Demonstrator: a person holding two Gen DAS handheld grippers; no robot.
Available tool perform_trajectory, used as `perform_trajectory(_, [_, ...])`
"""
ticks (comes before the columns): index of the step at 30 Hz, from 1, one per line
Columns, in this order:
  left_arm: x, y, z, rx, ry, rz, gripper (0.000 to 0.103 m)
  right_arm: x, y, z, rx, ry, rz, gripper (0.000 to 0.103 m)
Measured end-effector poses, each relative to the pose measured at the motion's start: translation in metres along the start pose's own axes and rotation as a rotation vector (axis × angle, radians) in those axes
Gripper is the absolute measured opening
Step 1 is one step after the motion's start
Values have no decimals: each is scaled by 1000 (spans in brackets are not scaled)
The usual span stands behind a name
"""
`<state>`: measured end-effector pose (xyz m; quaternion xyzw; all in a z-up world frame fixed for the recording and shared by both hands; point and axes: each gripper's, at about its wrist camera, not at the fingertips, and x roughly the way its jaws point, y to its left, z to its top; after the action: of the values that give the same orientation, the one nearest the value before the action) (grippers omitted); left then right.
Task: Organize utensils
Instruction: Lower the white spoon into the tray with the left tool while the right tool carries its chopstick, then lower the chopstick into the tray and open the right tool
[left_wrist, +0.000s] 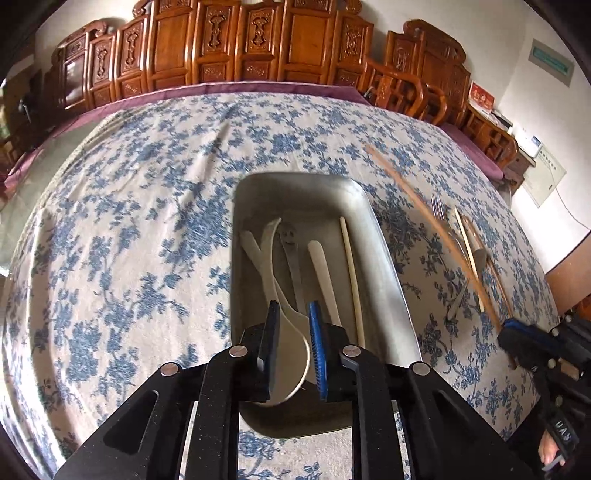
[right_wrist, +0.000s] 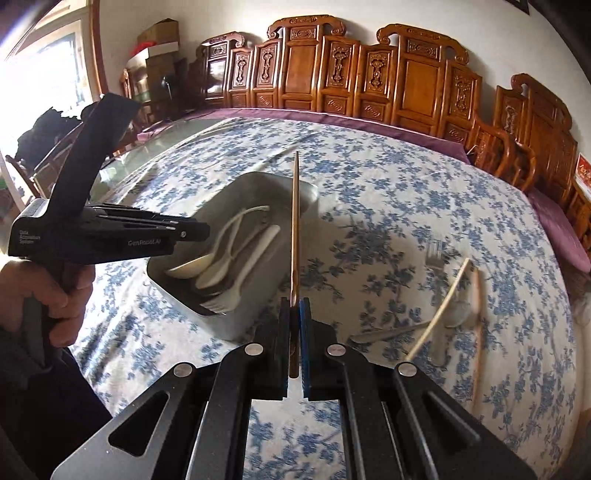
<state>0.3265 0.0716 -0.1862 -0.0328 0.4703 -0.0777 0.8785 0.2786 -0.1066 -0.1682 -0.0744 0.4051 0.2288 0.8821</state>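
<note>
The left gripper (left_wrist: 293, 345) hangs over the near end of a metal tray (left_wrist: 384, 236) that sits on a blue-flowered tablecloth (left_wrist: 122, 229). Its jaws stand a little apart with the bowl of a white spoon (left_wrist: 291, 354) seen between them; whether the pads touch the spoon cannot be told, and no squeeze shows, so the jaws read as slightly parted and loose. In the tray lie more pale spoons, a steel utensil (left_wrist: 295, 266) with a smiling face cut in it, a flat white handle (left_wrist: 325, 273) and one pale chopstick (left_wrist: 352, 280) along the right wall. The right gripper (right_wrist: 294, 332) is clamped on a brown chopstick (right_wrist: 294, 229), which runs straight out from the pads and points over the tray's right edge. To the right of the tray, still on the cloth, lie a fork (right_wrist: 391, 328), a pale chopstick (right_wrist: 439, 314) crossing it, and another brown chopstick (right_wrist: 477, 332); a grey spoon-like shape beneath them is too blurred to name. A hand (right_wrist: 62, 291) grips the left tool's handle.
</note>
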Motion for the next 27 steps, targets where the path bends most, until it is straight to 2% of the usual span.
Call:
perform_trajectory(13, [-26, 26, 10, -26, -67, 47, 17, 28, 29, 14, 30, 53, 76, 6])
perform_trajectory(27, [-28, 36, 14, -46, -76, 62, 18, 63, 37, 32, 113, 115, 119, 6])
